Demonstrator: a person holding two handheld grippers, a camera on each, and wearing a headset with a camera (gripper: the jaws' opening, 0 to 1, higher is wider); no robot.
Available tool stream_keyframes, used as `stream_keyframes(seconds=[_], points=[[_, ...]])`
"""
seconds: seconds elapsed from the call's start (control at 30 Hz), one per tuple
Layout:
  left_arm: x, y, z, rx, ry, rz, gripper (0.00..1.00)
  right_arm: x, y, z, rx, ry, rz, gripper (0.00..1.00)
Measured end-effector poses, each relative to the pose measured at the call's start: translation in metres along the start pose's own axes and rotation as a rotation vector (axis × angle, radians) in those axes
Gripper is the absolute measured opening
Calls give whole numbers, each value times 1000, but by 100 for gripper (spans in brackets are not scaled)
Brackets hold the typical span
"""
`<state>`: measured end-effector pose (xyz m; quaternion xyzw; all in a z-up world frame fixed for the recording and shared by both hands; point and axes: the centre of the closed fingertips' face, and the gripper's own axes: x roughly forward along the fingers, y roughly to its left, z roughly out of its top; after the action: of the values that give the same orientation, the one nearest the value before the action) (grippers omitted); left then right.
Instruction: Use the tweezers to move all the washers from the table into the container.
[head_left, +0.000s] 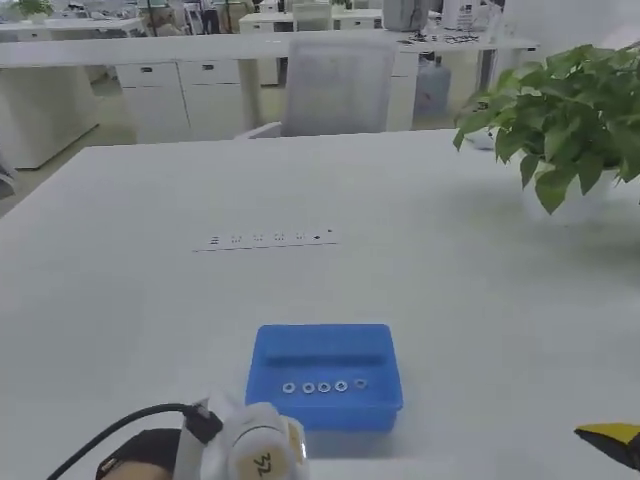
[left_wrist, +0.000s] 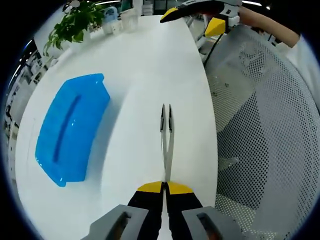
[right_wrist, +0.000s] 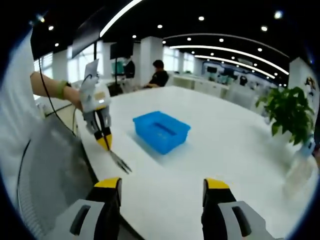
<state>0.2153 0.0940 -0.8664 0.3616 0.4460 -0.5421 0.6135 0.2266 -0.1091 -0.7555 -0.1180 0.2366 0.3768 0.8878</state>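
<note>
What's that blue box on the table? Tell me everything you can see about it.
The blue rectangular plastic container is a shallow, open-topped tray with rounded corners. It sits flat on the white table. Five small silvery ring-shaped washers lie in a row on its floor. The thin metal tweezers in the left gripper are beside it, not touching.

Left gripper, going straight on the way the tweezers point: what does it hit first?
Likely bare table, near its edge. The left gripper is shut on the tweezers, and the blue container lies well off that line. The right gripper sits farther on, slightly right; depth is unclear.
</note>
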Motion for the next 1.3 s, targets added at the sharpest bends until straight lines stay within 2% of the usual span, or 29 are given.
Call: stream_keyframes(seconds=[0.07,0.13,0.2,0.27,0.33,0.37,0.43,0.47,0.5,0.53,0.57,0.6,0.67,0.7,0.77,0.8,0.83,0.87,0.93,0.97,1.0,1.03,1.13,1.23,1.3], points=[[-2,-2,-3,-48,4,7,0,0,1,7,9,-36,-5,68],[-6,-4,-4,-112,-31,27,0,1,4,11,20,-51,0,69],[-13,-9,-5,-186,-78,43,0,2,6,14,29,-65,7,71],[-23,-12,-8,-259,-139,81,5,3,7,16,36,-78,10,74],[-37,-11,-10,-348,-221,144,14,4,7,18,43,-88,6,78],[-43,-10,-10,-389,-265,176,19,4,6,20,46,-97,0,80],[-62,-7,-9,-503,-400,252,32,5,4,24,53,-121,-17,85],[-75,-4,-9,-596,-492,293,38,6,3,27,57,-137,-27,87],[-84,-3,-9,-642,-555,318,45,6,3,28,59,-147,-32,91],[-99,1,-9,-698,-652,371,49,6,3,31,63,-159,-39,93],[-110,3,-11,-731,-709,413,53,6,3,33,63,-171,-43,95],[-127,7,-13,-766,-796,479,59,6,3,37,66,-188,-49,98],[-150,11,-14,-786,-903,579,71,5,5,47,64,-232,-53,98],[-166,16,-19,-795,-954,673,78,5,5,49,66,-243,-59,99],[-186,19,-21,-767,-1017,796,89,4,5,52,44,-251,-75,99],[-189,20,-21,-763,-1028,815,94,4,6,53,33,-254,-83,99],[-196,20,-19,-748,-1058,858,97,4,6,55,20,-266,-96,99],[-199,20,-16,-719,-1069,892,98,4,7,56,18,-271,-96,99],[-198,19,-12,-721,-1080,906,99,3,5,59,19,-302,-107,99],[-199,19,-10,-719,-1099,915,99,2,2,60,29,-325,-120,99],[-201,20,-8,-712,-1126,927,99,1,0,59,45,-326,-127,99],[-200,20,-5,-710,-1141,923,99,0,-4,58,64,-332,-138,99],[-199,24,-7,-708,-1141,937,99,-3,-11,54,92,-331,-167,99],[-198,27,-17,-793,-1194,897,99,-5,-15,56,85,-341,-192,99],[-200,27,-18,-794,-1201,908,99,-5,-15,56,79,-340,-202,99]])
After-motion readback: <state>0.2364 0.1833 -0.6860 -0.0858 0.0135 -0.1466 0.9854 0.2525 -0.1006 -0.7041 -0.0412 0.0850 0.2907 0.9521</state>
